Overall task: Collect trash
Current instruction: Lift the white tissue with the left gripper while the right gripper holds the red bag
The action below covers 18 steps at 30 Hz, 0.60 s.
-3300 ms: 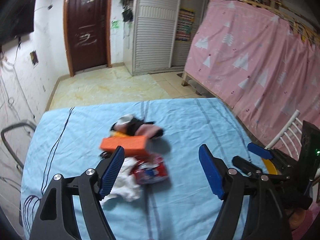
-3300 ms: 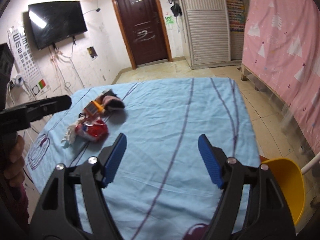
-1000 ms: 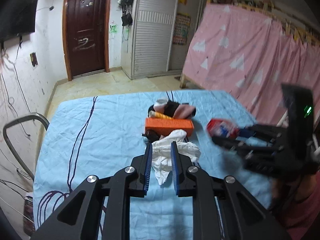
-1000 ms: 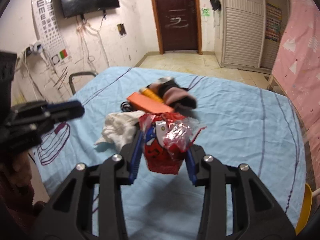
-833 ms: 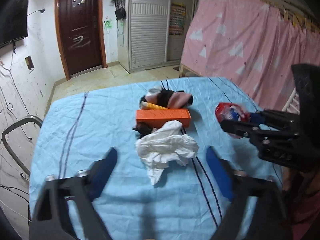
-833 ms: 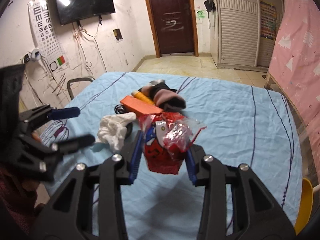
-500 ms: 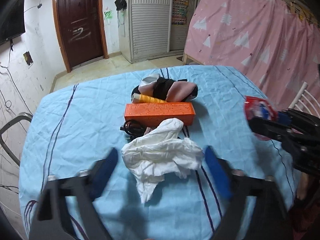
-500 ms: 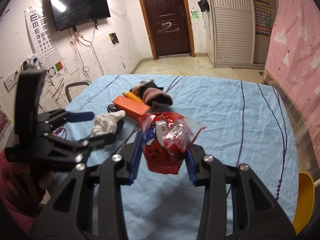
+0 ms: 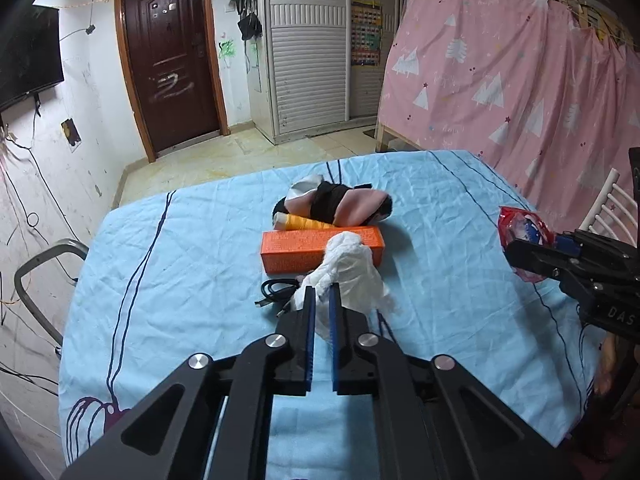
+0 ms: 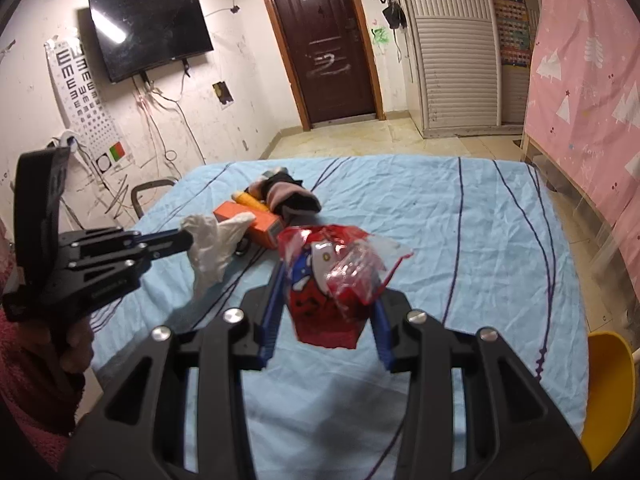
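Half a second ago the left claw (image 9: 321, 292) stood spread around the white tissue wad (image 9: 352, 268); now it is pressed together on the wad's near edge, at frame centre, lifted off the desk (image 9: 180, 280). Right claw (image 10: 326, 300) pinches the red snack wrapper (image 10: 332, 276) at lower centre. Both pieces look feather-light and soft: the tissue may tear or slip from a thin pinch, so its bunched middle seems safer. The wrapper's film looks slick and crinkly, so a hold across its folded body seems best.
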Tool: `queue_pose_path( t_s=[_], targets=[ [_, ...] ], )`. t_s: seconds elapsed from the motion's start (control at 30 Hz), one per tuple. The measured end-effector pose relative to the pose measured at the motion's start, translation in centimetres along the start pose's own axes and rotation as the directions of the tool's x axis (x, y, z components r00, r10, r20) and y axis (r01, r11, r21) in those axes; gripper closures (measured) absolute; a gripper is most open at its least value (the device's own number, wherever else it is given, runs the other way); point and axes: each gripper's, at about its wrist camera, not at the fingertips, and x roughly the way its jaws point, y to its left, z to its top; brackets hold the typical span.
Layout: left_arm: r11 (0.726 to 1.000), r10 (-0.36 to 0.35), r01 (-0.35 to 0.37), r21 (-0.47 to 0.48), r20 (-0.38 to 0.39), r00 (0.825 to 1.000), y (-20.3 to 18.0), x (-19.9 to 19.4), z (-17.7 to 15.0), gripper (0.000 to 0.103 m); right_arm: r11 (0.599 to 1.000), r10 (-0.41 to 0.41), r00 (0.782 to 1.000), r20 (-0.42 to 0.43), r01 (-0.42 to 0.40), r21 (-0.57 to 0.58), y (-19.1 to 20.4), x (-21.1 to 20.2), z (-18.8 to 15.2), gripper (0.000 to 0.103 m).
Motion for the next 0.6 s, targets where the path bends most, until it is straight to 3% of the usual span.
queue_pose_path(
  t_s=[0.37, 0.53, 0.6],
  targets=[
    [0.997, 0.023, -0.026, 0.069, 0.040, 0.999, -3.3, -1.8, 1.2, 0.103, 0.998, -0.014, 0.998, 0.058, 0.010, 0.062, -3.0, -2.8, -0.8, 0.066],
    [0.995, 0.038, -0.037, 0.098, -0.018, 0.999, -3.8, -0.6, 1.6, 0.103, 0.996, -0.022, 0.997, 0.068, 0.015, 0.089, -4.5, -3.8, -1.4, 0.066],
    [0.992, 0.076, -0.072, 0.106, -0.030, 0.997, -3.7, 0.0, 1.5, 0.103, 0.995, -0.026, 0.997, 0.071, 0.019, 0.096, -4.9, -4.0, -1.6, 0.066]
  ],
)
